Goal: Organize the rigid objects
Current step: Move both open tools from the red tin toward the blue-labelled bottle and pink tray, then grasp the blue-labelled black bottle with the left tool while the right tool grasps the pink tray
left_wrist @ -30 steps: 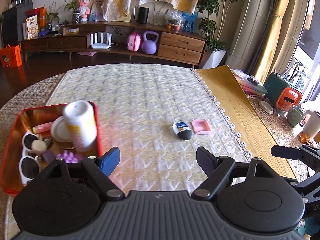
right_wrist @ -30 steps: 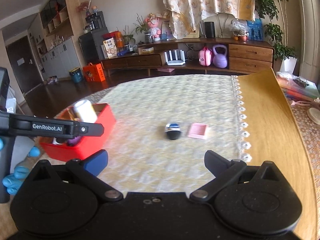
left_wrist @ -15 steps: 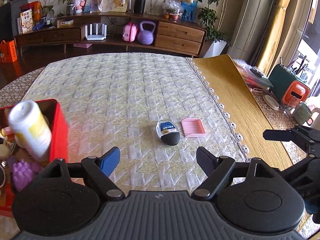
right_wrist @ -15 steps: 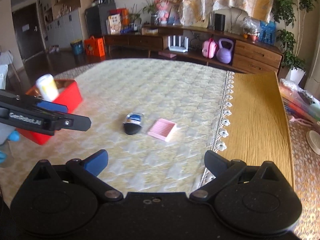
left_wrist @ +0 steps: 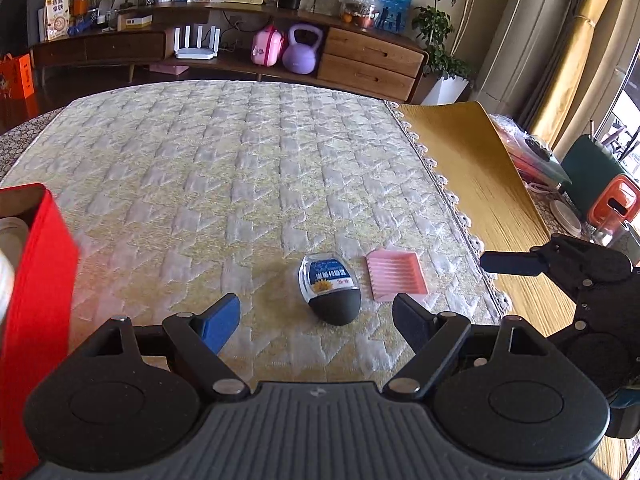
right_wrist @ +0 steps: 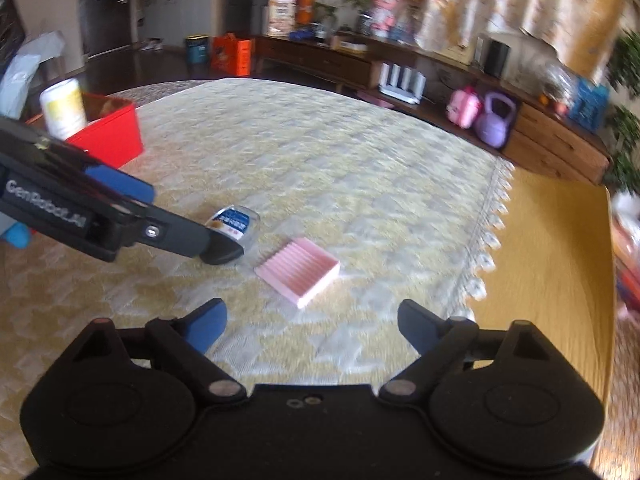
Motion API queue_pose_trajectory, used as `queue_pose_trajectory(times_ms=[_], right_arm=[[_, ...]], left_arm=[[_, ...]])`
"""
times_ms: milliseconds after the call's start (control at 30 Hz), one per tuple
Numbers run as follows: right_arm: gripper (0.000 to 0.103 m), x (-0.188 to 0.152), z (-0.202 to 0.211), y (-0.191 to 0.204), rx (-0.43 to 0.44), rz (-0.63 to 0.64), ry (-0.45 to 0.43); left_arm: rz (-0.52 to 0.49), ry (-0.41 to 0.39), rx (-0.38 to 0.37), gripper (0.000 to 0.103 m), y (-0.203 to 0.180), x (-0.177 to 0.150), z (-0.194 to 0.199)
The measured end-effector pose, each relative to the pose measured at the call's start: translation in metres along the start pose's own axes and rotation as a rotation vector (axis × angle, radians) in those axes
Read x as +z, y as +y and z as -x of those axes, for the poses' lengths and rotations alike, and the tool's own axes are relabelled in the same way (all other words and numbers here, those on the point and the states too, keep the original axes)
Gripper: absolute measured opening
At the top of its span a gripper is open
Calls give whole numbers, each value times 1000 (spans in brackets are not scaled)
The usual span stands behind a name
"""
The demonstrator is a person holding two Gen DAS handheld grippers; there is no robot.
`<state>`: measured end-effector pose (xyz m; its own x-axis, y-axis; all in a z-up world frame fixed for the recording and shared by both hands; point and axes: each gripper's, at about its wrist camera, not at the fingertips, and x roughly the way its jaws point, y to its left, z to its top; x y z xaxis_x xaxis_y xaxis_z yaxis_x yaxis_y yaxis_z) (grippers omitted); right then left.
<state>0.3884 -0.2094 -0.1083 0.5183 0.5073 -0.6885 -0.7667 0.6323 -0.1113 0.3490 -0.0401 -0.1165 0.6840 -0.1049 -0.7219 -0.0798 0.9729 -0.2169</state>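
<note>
A small bottle with a black cap and blue label [left_wrist: 329,287] lies on the quilted cloth, just ahead of my open, empty left gripper [left_wrist: 316,318]. A pink ridged tray [left_wrist: 396,276] lies right of it. In the right wrist view the bottle [right_wrist: 230,232] is partly hidden behind the left gripper's finger, and the pink tray [right_wrist: 298,272] lies ahead of my open, empty right gripper [right_wrist: 308,320]. A red bin [left_wrist: 34,264] stands at the left, with a white and yellow bottle [right_wrist: 64,108] in it.
The quilted cloth [left_wrist: 240,160] ends in a lace edge [left_wrist: 452,204] with a yellow mat [left_wrist: 480,168] to its right. Cups and containers [left_wrist: 600,188] stand far right. A wooden sideboard [left_wrist: 240,44] is beyond the table.
Both grippers have moved closer to the bottle and the pink tray. The left view has swung right, so the red bin has slid to its left edge. The right view is now blurred.
</note>
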Motion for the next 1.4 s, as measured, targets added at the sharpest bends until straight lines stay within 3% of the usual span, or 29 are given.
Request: queue_pose_trajectory(times_ms=[167, 433, 700, 833, 900, 1067, 1400], right_arm=[[77, 3, -16, -10, 42, 11, 0], [71, 9, -22, -15, 120, 76, -31], [57, 5, -23, -13, 167, 41, -64], [56, 4, -19, -10, 151, 34, -67], [56, 4, -18, -7, 135, 24, -65], [56, 4, -15, 3, 66, -32, -44], [56, 0, -2, 27, -53, -129, -5]], left_arm=[[21, 1, 5, 83, -2, 2, -15], [40, -2, 23, 83, -2, 4, -31], [-22, -21, 46, 80, -11, 5, -37], [-74, -23, 79, 64, -13, 5, -38], [-94, -25, 79, 61, -13, 4, -38], [-134, -28, 95, 38, -14, 2, -35], [-134, -22, 78, 38, -8, -4, -24]])
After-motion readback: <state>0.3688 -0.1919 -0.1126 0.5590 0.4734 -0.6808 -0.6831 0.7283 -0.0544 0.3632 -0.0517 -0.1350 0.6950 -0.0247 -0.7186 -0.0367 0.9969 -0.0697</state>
